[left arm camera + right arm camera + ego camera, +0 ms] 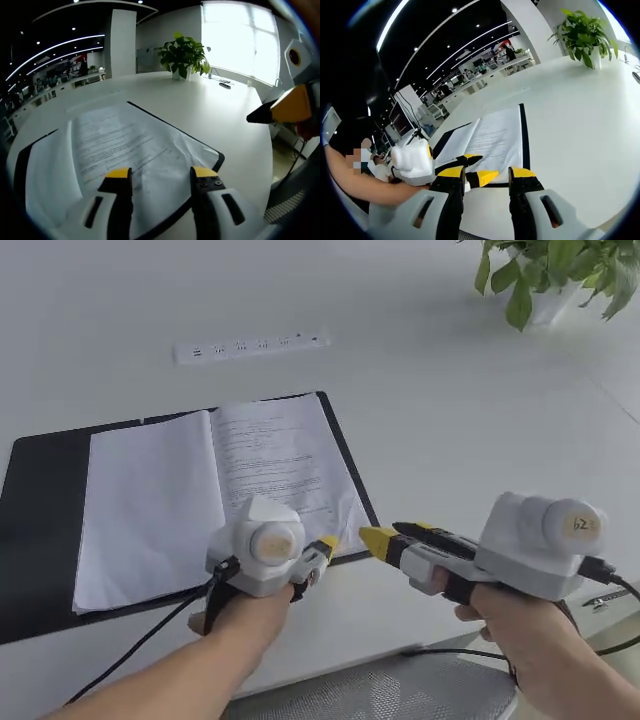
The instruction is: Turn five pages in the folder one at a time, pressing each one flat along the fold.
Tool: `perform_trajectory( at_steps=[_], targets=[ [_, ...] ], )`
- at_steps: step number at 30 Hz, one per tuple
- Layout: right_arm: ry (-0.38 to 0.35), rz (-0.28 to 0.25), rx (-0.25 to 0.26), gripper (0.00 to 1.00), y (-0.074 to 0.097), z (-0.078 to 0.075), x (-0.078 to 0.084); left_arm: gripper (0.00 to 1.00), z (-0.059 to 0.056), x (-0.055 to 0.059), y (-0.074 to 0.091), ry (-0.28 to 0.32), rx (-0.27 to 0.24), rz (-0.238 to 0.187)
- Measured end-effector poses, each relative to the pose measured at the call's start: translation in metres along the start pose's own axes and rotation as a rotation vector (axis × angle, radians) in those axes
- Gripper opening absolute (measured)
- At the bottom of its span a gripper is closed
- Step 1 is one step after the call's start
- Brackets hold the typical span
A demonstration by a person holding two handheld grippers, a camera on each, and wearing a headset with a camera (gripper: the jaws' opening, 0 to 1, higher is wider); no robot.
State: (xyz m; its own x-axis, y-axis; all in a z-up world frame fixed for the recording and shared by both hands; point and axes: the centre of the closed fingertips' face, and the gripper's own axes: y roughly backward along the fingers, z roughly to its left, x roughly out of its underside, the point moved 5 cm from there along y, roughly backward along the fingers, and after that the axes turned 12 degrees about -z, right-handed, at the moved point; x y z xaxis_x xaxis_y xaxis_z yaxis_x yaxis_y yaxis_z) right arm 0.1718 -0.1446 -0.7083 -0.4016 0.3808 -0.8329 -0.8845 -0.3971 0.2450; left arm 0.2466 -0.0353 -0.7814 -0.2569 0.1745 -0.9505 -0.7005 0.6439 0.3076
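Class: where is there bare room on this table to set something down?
Bare: the tabletop right of the folder, up to the potted plant; a narrower band between power strip and folder. Crowded: the folder's near corner, beside left claw and right claw.

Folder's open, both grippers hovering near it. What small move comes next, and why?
Probably ease the left gripper down to the right page at its near edge and pinch only the top sheet: its jaws stand open over that edge, and no page is lifted yet.
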Motion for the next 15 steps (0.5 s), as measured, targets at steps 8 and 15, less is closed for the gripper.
perform_trajectory(
  at_steps=[8, 15],
  targets=[
    [-0.019, 0.006, -0.001, 0.33, -0.0023, -0.0069, 0.0035, 0.45, 0.0008, 0.0052, 0.0012, -0.014, -0.003, -0.065],
    [-0.027, 0.011, 0.003, 0.33, -0.0014, -0.0097, 0.0068, 0.43, 0.003, 0.0078, 0.0014, -0.021, 0.009, -0.096]
  ],
)
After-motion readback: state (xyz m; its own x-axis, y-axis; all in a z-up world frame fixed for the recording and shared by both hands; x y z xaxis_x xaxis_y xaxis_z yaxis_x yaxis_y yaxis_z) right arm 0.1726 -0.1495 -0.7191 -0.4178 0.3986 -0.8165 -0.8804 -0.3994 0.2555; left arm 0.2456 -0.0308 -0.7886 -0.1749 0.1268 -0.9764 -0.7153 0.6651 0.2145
